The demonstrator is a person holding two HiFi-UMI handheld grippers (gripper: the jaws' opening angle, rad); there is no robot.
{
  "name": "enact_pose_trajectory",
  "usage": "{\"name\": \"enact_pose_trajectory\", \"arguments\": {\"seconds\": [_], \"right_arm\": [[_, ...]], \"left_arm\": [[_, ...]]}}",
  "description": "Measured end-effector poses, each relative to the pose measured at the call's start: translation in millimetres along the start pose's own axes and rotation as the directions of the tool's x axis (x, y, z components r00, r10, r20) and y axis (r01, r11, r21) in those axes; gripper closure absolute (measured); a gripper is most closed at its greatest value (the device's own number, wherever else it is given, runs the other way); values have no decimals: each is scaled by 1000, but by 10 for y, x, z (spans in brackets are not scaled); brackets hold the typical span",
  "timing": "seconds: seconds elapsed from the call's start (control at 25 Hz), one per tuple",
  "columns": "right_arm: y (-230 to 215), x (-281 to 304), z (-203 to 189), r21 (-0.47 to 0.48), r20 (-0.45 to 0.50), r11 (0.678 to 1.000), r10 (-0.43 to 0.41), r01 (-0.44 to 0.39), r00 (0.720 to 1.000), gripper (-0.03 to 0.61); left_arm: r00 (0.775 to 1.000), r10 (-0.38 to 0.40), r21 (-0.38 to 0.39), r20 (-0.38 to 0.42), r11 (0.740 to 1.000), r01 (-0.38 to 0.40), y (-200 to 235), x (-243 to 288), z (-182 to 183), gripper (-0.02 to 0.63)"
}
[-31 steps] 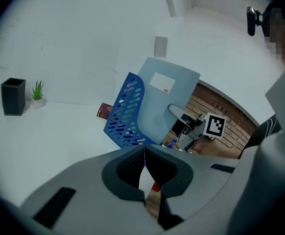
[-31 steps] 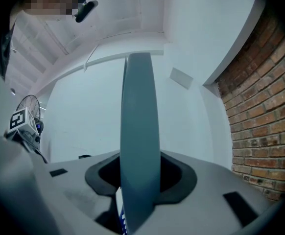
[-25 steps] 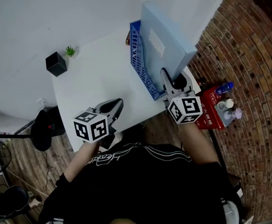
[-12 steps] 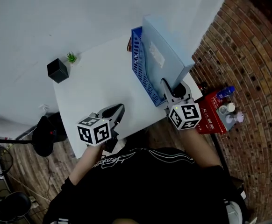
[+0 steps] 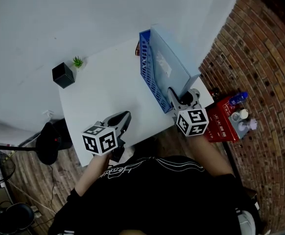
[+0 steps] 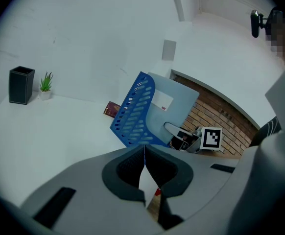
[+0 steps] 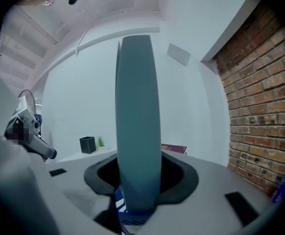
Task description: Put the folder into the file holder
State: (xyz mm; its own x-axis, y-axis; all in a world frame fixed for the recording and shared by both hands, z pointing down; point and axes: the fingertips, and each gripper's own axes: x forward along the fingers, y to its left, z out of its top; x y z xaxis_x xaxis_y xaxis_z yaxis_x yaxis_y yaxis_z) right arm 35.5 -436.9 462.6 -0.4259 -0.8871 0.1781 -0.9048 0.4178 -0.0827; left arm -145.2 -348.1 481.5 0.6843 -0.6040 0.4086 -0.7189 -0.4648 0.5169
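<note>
A light blue folder [image 5: 174, 67] stands on edge inside the blue slotted file holder [image 5: 150, 80] at the right side of the white table [image 5: 103, 89]. My right gripper [image 5: 180, 94] is at the folder's near end with the folder's edge [image 7: 136, 121] between its jaws. The pads still touch it while the jaws are opening. A strip of the blue holder [image 7: 128, 219] shows just below them. My left gripper [image 5: 122, 117] hovers over the table's near edge, shut with nothing in it. From there the holder [image 6: 135, 116] and folder [image 6: 174, 99] lie ahead to the right.
A black square cup [image 5: 63, 75] and a tiny potted plant [image 5: 77, 61] stand at the table's far left corner. A dark red booklet [image 5: 137, 48] lies behind the holder. On the floor to the right are a red box [image 5: 221, 124] and bottles [image 5: 243, 114] by a brick wall.
The folder has dropped lower into the file holder, with my right gripper following it down. The left gripper has stayed by the table's near edge.
</note>
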Motion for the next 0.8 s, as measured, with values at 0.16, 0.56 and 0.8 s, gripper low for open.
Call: {"name": "enact_pose_trajectory", "arguments": {"seconds": [0.16,0.56,0.8], "right_arm": [[-1,18,-63,-28,-29,1000,-13,12,999,400],[11,26,-110,-46,-71,999,3,-6,998,372],[40,-91,-117,-9,-77,1000,25,-25,997,300]], "left_arm": [[1000,5,-8,-3,1000,-5,-23,-28,-76,581],[1000,-9,-18,-11,1000,9,-123,-46,-239,581],[1000,-16,-5,-14,1000,16,-211,-72,-271,581]]}}
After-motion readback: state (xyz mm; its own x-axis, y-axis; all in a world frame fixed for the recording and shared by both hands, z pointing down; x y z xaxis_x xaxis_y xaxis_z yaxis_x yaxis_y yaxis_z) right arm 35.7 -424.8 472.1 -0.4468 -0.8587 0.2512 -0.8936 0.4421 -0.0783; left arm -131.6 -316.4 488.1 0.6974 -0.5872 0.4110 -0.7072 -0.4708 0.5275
